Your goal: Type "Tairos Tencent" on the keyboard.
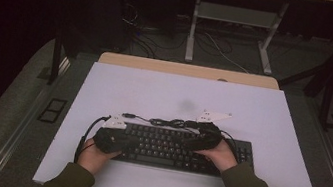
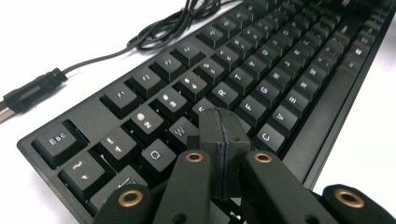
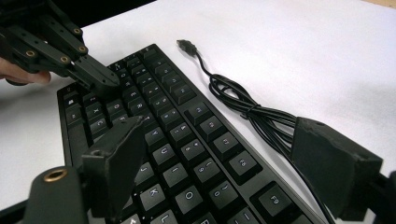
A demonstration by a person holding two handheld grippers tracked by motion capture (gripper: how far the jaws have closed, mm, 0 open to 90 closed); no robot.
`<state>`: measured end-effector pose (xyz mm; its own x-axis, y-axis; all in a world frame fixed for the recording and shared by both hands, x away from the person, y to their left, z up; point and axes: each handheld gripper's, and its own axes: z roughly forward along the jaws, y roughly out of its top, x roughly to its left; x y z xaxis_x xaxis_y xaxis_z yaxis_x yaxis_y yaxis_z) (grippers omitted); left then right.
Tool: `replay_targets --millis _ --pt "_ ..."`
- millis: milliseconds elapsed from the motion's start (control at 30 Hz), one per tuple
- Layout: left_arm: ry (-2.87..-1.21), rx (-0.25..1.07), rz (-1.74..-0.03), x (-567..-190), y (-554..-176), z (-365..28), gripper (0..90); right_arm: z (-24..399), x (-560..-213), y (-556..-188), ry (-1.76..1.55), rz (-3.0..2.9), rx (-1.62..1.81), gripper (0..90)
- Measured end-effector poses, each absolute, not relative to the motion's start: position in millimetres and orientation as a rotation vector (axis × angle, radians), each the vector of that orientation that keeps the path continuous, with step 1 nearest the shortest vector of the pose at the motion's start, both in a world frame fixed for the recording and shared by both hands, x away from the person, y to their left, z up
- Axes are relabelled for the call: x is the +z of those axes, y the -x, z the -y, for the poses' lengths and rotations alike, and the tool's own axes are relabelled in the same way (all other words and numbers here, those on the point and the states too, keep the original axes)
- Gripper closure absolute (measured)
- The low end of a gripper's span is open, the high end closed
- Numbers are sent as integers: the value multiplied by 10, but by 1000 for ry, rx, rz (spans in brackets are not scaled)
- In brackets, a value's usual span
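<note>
A black keyboard lies on the white table, near its front edge. Its black cable is coiled just behind it and ends in a USB plug. My left gripper is shut with nothing between its jaws, its tip down at the letter keys near W and E on the keyboard. The right gripper view shows that left gripper at the far end of the keyboard. My right gripper hovers open over the middle keys, one jaw above the cable.
A wooden strip runs along the table's far edge. Behind it stand a desk frame and loose floor cables. Bare white tabletop lies behind and to both sides of the keyboard.
</note>
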<state>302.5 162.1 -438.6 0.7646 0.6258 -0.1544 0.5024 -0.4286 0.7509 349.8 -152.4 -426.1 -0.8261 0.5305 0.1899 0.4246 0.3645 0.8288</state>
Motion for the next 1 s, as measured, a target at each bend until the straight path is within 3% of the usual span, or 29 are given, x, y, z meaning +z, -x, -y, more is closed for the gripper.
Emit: replay_targets --millis 800,1000 --pt "-2073 202 -826 -4275 -3015 -1673 890 1582 -4272 -3527 -903 -2495 1484 176" --pt "-2051 205 -817 -4227 -2990 -1684 824 1596 -4267 -3534 -909 -2493 1487 177"
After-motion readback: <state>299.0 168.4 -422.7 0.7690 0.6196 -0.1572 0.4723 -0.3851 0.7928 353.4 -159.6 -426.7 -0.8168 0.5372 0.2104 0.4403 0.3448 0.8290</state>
